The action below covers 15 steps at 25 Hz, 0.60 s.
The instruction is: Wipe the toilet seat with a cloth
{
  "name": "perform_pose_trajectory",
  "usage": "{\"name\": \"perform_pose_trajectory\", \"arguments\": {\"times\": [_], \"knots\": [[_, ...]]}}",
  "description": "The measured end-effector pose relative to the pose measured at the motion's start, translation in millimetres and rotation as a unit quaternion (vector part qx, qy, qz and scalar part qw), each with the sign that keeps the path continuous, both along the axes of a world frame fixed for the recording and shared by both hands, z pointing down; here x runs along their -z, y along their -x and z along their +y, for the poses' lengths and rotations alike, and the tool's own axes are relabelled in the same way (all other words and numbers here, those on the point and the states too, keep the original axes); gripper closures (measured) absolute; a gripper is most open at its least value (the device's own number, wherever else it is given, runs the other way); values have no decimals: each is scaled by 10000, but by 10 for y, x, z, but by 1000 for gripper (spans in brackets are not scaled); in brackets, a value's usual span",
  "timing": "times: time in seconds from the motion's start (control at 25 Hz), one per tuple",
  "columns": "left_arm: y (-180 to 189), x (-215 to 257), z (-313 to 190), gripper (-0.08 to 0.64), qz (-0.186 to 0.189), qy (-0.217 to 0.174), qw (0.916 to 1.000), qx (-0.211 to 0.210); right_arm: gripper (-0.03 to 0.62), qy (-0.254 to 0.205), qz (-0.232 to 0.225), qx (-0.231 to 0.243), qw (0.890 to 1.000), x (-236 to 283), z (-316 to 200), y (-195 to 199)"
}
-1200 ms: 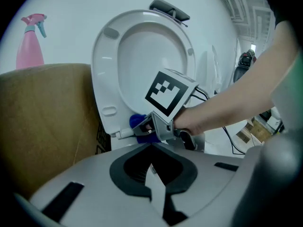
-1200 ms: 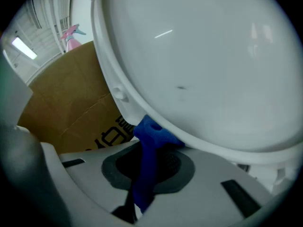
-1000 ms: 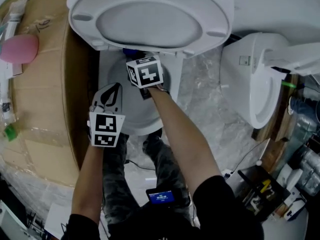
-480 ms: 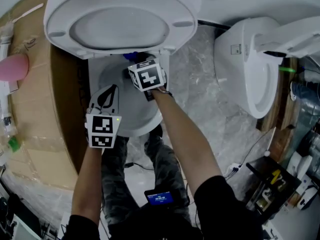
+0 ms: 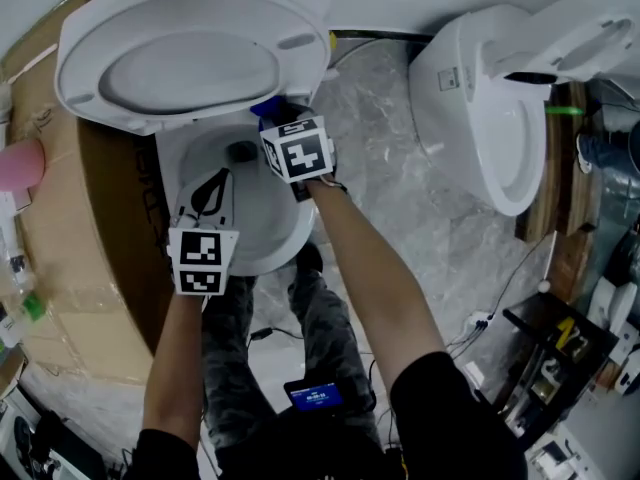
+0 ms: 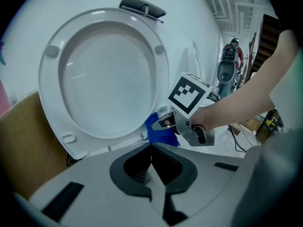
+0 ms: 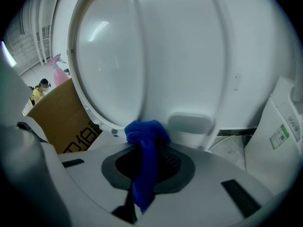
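Right gripper view: blue cloth (image 7: 144, 164) tight between right gripper (image 6: 158, 124) jaws

White toilet seat (image 5: 95, 103) is flipped up, tilted back, underside with its small bumpers facing out. The cloth (image 7: 144, 131) is bright blue, bunched up and hanging limp, pinched in the right gripper's (image 7: 142, 150) jaws, just beside the seat's hinge end.

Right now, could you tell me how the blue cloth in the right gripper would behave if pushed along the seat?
Probably floppy: the blue cloth drapes limply between the shut jaws of the right gripper and bunches at their tips. Likely light, since a pinch alone holds it. Pushed, it would probably crumple, not slide stiffly.
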<state>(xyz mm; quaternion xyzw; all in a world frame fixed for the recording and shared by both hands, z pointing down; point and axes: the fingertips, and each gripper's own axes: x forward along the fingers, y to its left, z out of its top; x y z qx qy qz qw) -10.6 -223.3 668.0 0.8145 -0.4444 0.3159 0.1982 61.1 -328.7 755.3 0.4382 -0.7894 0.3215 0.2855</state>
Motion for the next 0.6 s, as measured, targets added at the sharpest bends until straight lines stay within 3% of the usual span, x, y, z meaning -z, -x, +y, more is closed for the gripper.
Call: {"name": "perform_pose_trajectory", "arguments": {"times": [0.6], "knots": [[-369, 621, -109, 548, -9, -279, 9991, -310, 540, -254, -96, -316, 9991, 672, -19, -390]]}}
